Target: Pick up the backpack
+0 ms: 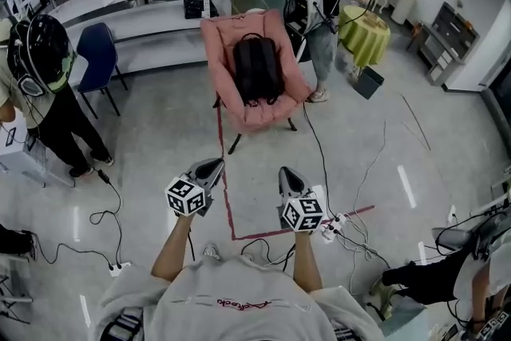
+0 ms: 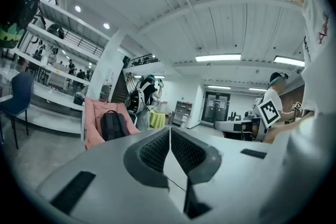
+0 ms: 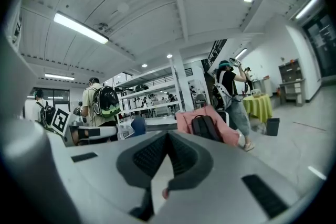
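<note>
Black backpack [image 1: 257, 69] leans upright on the pink chair [image 1: 214, 40], midway between the seat's side edges, untouched. Pickup not yet begun; approach, grasp and lift are judged outstanding. Left tongs [image 1: 209, 168]: jaws together, nothing between them, well apart from the backpack. Right tongs [image 1: 289, 176]: likewise closed and empty.

A: Any readable text in frame?
B: Nothing legible. There's red script across the wearer's grey shirt [image 1: 231, 303], too small to read. The sleeve [image 2: 321, 35] in the left gripper view has the same red script, but it's cut off.
A: Markers?
B: The left cube [image 1: 186, 196] on the left claw [image 1: 211, 167] and the right cube [image 1: 303, 213] on the right claw [image 1: 289, 175] carry black-and-white square patterns only, no characters.
</note>
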A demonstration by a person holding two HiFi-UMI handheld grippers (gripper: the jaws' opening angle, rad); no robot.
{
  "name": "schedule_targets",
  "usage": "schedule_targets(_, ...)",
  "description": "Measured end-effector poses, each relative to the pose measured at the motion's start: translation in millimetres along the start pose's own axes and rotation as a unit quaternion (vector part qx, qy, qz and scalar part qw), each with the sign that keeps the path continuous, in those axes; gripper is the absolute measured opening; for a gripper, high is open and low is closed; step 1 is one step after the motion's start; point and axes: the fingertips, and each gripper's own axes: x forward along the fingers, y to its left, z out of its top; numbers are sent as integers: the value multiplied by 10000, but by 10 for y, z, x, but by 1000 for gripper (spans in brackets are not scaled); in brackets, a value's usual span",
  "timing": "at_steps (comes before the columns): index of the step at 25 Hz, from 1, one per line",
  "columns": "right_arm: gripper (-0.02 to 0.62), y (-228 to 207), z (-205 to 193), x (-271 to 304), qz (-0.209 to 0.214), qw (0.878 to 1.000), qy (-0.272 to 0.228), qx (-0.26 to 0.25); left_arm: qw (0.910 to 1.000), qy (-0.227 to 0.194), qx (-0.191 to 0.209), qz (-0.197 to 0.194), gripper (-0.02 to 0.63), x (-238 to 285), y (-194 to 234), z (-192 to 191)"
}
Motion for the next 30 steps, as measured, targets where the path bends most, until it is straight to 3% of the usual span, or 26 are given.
schedule_targets(13,18,-312,34,61,290,9996,-27,-49,9999,104,13,112,18,286,-206,-115)
schedule_targets(23,18,-468,-1,483,303,9995,44,-46,9999,156,-28,26,18,646,109,-138)
schedule_targets(30,18,-646,157,1036,163,9998,47,-122,9998,128,-83,-128,18,1060,569,-35)
